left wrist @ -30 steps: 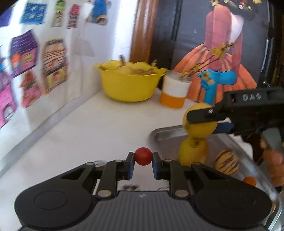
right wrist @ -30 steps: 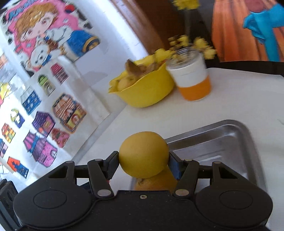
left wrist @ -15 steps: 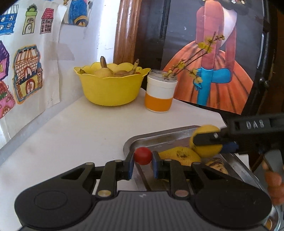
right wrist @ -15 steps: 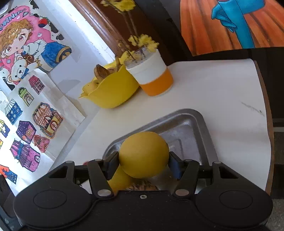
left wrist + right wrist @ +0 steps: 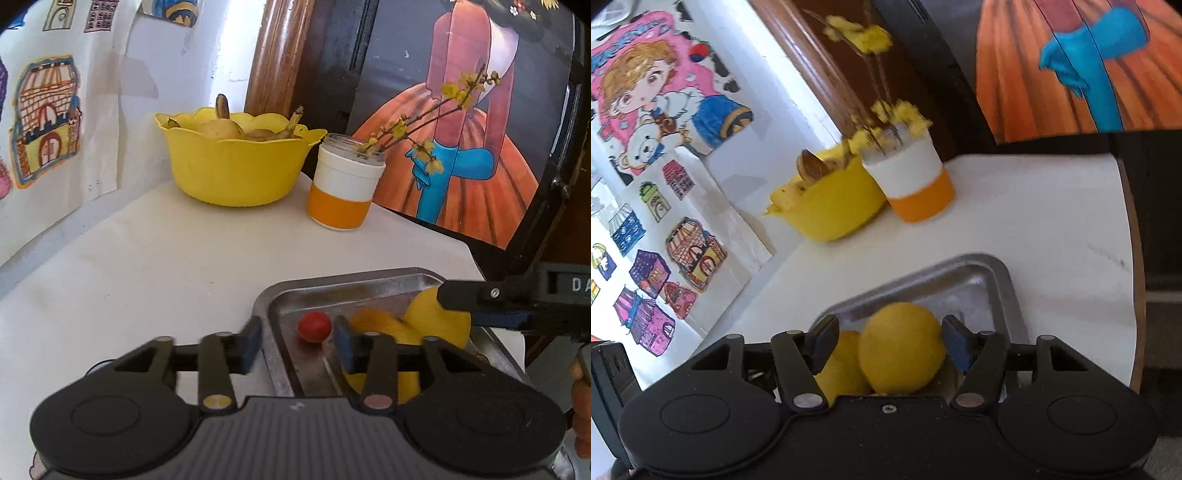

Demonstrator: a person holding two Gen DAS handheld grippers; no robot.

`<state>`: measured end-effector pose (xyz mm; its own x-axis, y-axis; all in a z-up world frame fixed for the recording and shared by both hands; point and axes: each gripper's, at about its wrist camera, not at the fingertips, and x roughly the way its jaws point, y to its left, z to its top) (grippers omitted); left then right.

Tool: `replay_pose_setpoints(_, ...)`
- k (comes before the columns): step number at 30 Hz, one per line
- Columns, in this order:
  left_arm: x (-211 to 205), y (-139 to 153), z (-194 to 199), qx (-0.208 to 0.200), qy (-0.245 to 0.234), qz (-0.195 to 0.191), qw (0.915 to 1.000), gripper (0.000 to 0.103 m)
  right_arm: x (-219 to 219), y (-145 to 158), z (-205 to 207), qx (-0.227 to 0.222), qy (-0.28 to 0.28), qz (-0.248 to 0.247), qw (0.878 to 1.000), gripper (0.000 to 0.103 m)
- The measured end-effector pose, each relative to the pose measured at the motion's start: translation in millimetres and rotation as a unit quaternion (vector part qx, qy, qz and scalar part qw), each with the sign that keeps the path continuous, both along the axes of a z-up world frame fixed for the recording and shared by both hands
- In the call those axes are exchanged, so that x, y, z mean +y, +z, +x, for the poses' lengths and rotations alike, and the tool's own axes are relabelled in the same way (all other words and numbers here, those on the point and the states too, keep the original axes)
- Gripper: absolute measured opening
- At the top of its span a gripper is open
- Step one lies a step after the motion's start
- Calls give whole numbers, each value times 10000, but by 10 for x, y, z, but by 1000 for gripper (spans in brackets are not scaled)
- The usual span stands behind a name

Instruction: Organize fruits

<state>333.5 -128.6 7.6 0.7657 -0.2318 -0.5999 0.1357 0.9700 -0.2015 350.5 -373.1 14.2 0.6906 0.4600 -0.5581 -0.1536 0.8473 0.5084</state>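
Note:
A steel tray [image 5: 354,288] lies on the white table. A small red fruit [image 5: 314,326] rests in its near left corner, between the spread fingers of my left gripper [image 5: 298,341], which is open. A round yellow fruit [image 5: 901,347] sits in the tray between the fingers of my right gripper [image 5: 886,345], which stands open around it. The same fruit shows in the left wrist view [image 5: 437,321]. Another yellow fruit [image 5: 842,365] lies beside it in the tray [image 5: 975,284].
A yellow bowl [image 5: 236,166] holding fruit stands at the back against the wall. A white and orange jar [image 5: 343,188] with yellow flower twigs stands next to it. A framed painting [image 5: 461,122] leans behind. The table's right edge [image 5: 1134,258] is close to the tray.
Both grippers have opened. The red fruit dropped from the left gripper into the tray. The right gripper lowered the yellow fruit into the tray and let go.

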Motion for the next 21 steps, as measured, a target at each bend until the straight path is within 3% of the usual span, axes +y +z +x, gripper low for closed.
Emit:
replay_pose_setpoints(1,14,17,-19,-25,11,-24,10000,65,16,30,-20,-44,12,-25,10000,69)
replay_pose_setpoints(6,76,153,-140,-203,95,-62,9997,87,89,153,-167,-265,22,-230,9994,75)
replay_pose_setpoints(10,145,265,-300,-340,176,-71,9992,99,133,260,-364,-442,-22,-377,9983,84)
replay_pose_setpoints(21,383,597,-884,-636,265,-134,9975,102,334,586,-1060,-874,-78,-747,9933,100)
